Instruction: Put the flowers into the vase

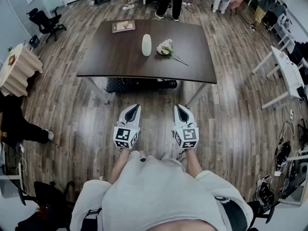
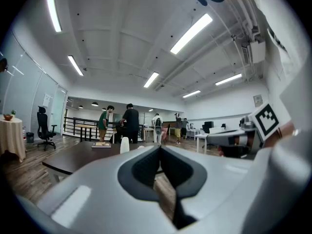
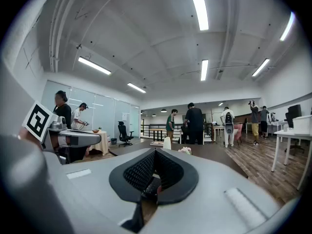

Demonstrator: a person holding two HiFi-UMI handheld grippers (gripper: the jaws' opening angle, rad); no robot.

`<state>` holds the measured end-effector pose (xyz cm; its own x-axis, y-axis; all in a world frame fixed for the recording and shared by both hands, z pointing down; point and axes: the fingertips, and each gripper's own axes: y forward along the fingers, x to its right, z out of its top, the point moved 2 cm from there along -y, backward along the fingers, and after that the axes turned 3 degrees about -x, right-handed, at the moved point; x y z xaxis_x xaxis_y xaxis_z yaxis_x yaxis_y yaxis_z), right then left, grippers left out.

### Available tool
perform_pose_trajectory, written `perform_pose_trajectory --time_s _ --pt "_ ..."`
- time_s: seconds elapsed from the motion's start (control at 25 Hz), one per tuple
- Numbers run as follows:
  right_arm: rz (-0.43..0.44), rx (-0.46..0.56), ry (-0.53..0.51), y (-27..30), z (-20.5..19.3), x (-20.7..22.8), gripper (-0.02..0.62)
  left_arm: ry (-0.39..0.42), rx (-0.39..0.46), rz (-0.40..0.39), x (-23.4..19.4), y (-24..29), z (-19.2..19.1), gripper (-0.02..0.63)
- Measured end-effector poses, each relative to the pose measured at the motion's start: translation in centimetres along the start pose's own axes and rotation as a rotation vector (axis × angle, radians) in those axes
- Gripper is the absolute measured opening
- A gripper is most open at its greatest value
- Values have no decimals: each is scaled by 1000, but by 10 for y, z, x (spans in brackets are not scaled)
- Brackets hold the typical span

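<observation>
White-shelled and clenched tight on nothing: left gripper [image 1: 137, 106] and right gripper [image 1: 178, 106], side by side at 6 o'clock in the head view, above plank floor [image 1: 156, 93]. Further off, at 12 o'clock, dark table [image 1: 120, 57], well apart from both. Seen from above only: pale upright vase [image 1: 147, 45], flowers [image 1: 166, 47] lying flat just beside it at 3 o'clock, whitish blooms toward the vase, thin green stem trailing to 4 o'clock. Seen from the gripper views only: ceiling light strips [image 3: 197, 6].
</observation>
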<state>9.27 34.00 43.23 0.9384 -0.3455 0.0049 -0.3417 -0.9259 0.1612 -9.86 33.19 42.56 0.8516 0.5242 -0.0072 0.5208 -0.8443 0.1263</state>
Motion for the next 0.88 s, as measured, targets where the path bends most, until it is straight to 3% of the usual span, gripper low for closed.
perform_pose_trajectory --time_s 0.88 --pt "38 18 38 -1 2 -1 -2 5 -10 24 2 -7 -3 11"
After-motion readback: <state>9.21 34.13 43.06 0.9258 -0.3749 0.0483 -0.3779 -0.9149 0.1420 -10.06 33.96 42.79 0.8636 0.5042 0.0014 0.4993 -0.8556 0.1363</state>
